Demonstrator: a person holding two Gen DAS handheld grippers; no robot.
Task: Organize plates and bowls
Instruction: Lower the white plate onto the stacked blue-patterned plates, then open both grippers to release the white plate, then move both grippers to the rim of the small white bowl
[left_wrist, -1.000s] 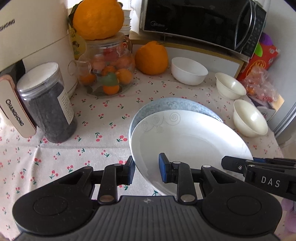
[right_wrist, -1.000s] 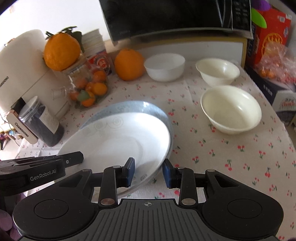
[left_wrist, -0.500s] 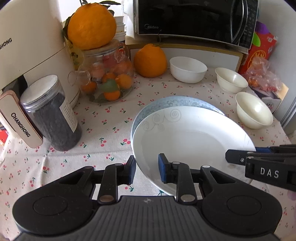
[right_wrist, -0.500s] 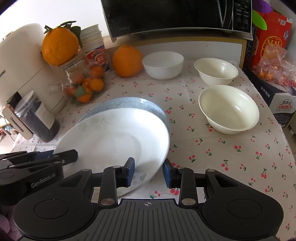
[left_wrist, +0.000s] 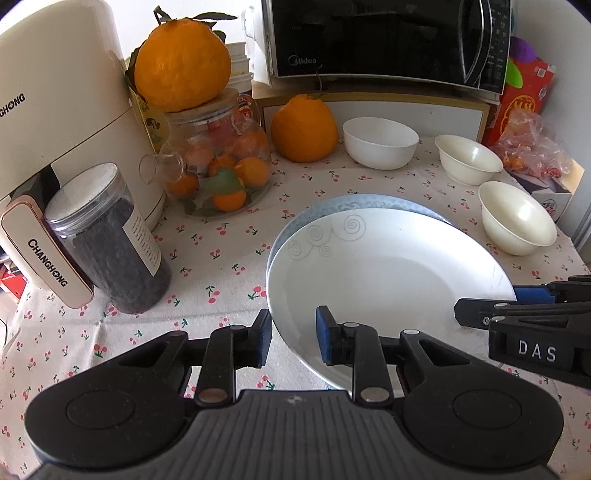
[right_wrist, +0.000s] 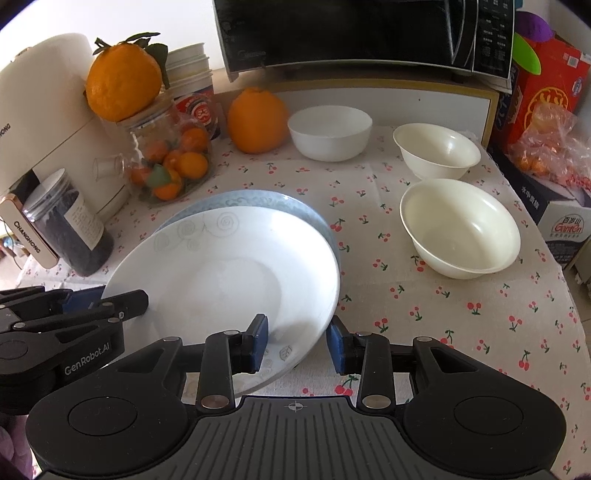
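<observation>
Plates: round white porcelain plate (right_wrist: 236, 269) stacked on blue-rimmed plate (right_wrist: 258, 199) | right gripper (right_wrist: 297, 341) jaws just widened, releasing rim at 6 o'clock | left gripper (left_wrist: 291, 338) clamped on white plate | bowls next.

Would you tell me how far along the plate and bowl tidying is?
Done: the white plate lies on the blue plate. In hand: the left gripper seems to grip the white plate's rim; the right gripper has just been opening its jaws around it. Left: three bowls stand apart, unstacked.
</observation>
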